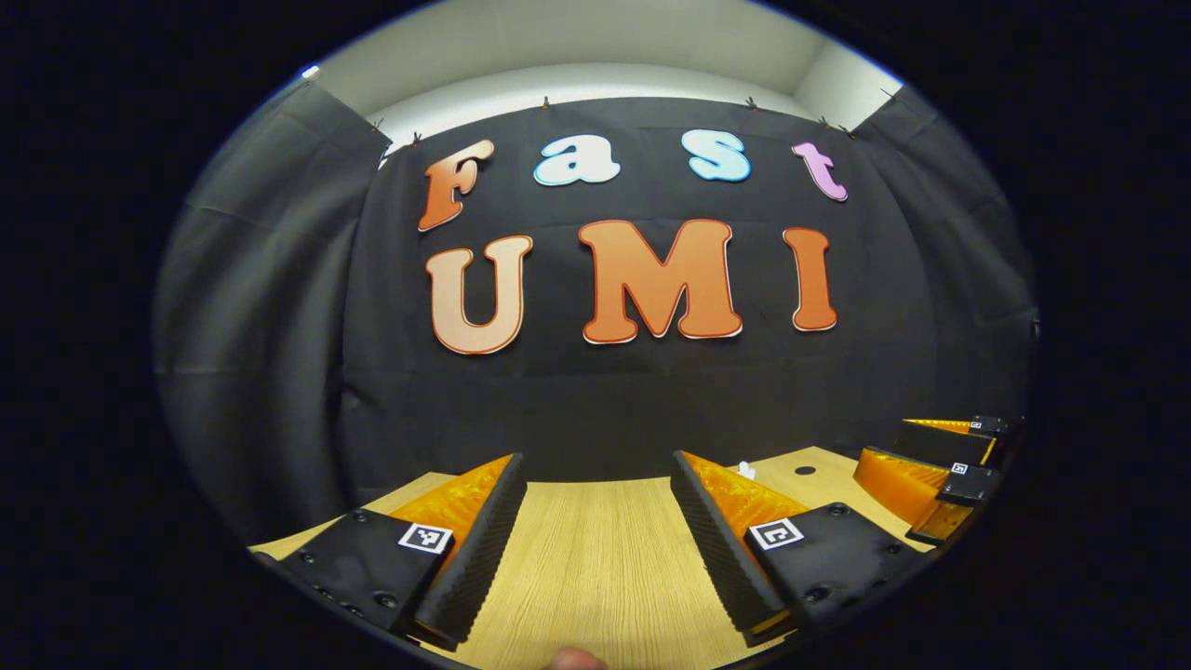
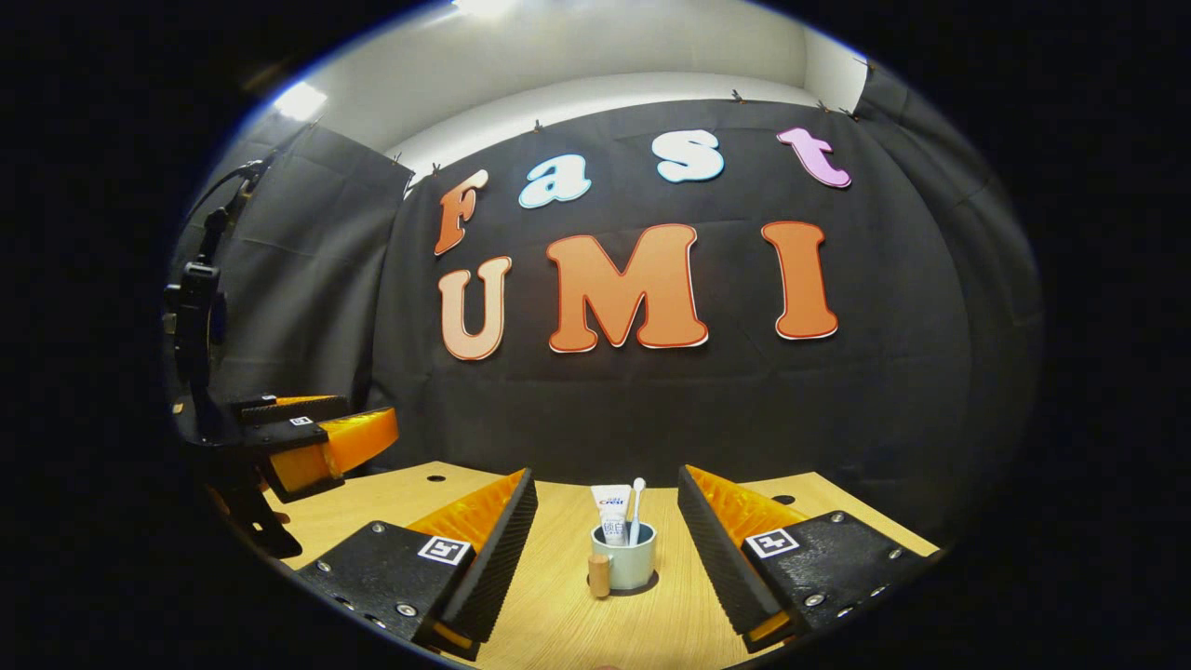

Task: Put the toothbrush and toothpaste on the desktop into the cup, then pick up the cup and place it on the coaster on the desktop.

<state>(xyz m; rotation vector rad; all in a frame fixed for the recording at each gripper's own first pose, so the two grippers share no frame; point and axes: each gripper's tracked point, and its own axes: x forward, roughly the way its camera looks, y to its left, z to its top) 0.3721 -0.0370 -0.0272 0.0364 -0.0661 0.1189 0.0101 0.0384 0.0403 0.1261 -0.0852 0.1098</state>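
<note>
Currently the right gripper (image 2: 607, 549) is spread wide, nothing between its fingers, hovering low over the wooden desktop (image 2: 558, 623) and aimed straight at the cup (image 2: 625, 556). Cup sits upright on the desktop, a little ahead of the fingertips and centred in the gap between them, not touched. Its short handle (image 2: 599, 575) points toward the camera-left side. Toothpaste (image 2: 612, 514) and toothbrush (image 2: 635, 510) both stand inside the cup, tube to the left, brush to the right, tops sticking out above the rim.

Left gripper (image 1: 597, 549) is also released, fingers wide apart, holding nothing, over bare desktop (image 1: 595, 577). In the right gripper view it appears off to the left side (image 2: 307, 437), raised above the table edge and well apart from the cup. In the left gripper view the right gripper (image 1: 940, 465) appears at the far right, and a small white tip (image 1: 743, 470) peeks just past the left gripper's right finger; too small to tell what it is.

Progress judgement: first part looks done, both items are in the cup. Left to do: grasp the cup, lift it, set it on the coaster. Coaster cannot be made out in either view; a small dark round spot (image 2: 783, 500) on the desktop to the right looks like a hole rather than a coaster. Likely next step is the right gripper advancing and closing on the cup body.
</note>
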